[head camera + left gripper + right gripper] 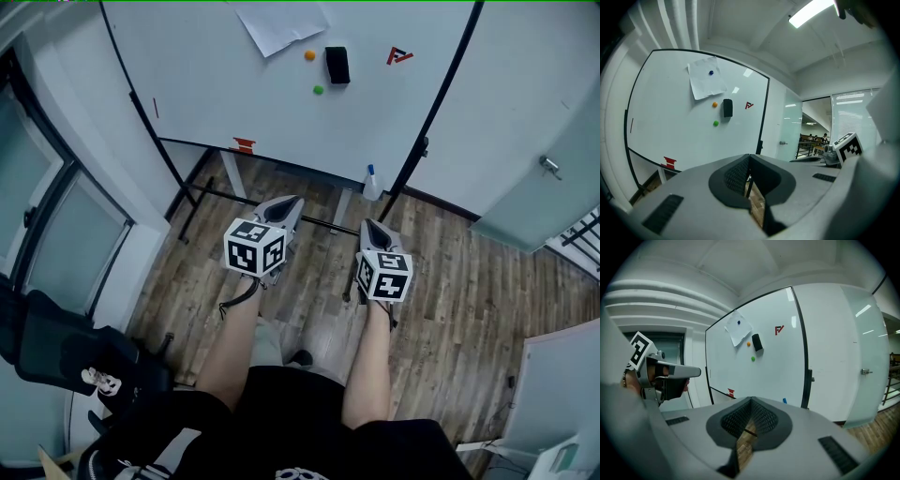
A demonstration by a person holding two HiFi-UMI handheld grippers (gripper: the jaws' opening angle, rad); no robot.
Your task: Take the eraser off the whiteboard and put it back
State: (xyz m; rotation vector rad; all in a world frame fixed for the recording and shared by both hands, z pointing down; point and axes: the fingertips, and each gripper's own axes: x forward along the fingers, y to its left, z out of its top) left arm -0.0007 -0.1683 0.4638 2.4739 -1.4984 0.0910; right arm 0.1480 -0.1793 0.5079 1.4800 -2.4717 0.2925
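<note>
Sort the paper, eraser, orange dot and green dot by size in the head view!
1. Paper
2. Eraser
3. Orange dot and green dot: they look alike, so I won't rank them.

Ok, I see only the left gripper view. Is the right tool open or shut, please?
Observer: The right tool is shut, with nothing between its jaws.
Operator: And is anything standing below the whiteboard? My view is blocked there.
Observer: Yes, a small bottle with a blue cap stands low by the whiteboard's right leg.
</note>
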